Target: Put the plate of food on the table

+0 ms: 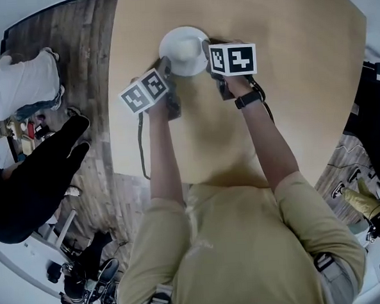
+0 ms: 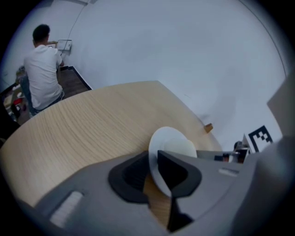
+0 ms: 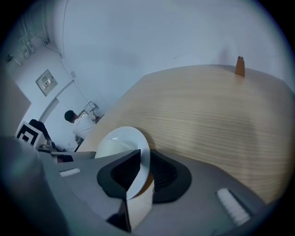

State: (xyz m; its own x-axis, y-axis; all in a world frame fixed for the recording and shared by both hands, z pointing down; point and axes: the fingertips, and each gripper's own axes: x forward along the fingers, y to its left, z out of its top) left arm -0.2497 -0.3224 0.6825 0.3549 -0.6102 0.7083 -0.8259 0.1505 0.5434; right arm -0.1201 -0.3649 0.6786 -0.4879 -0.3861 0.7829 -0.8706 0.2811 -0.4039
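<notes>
A white plate (image 1: 184, 50) with a pale mound of food in its middle rests on the round wooden table (image 1: 288, 78), at the far side. My left gripper (image 1: 166, 69) is at the plate's left rim and my right gripper (image 1: 208, 50) at its right rim. In the left gripper view the rim of the plate (image 2: 170, 143) runs between the jaws of that gripper (image 2: 153, 159), with a slim gap beside it. In the right gripper view the plate (image 3: 120, 143) also passes between the jaws of the gripper (image 3: 144, 159), and wood shows in the gap. Both grippers are open around the rim.
A small brown object (image 3: 239, 67) stands near the table's far edge. A person in a white shirt (image 1: 22, 81) crouches on the wooden floor to the left, and another in black (image 1: 31, 177) is nearer. Bags and shoes lie on the floor below the table.
</notes>
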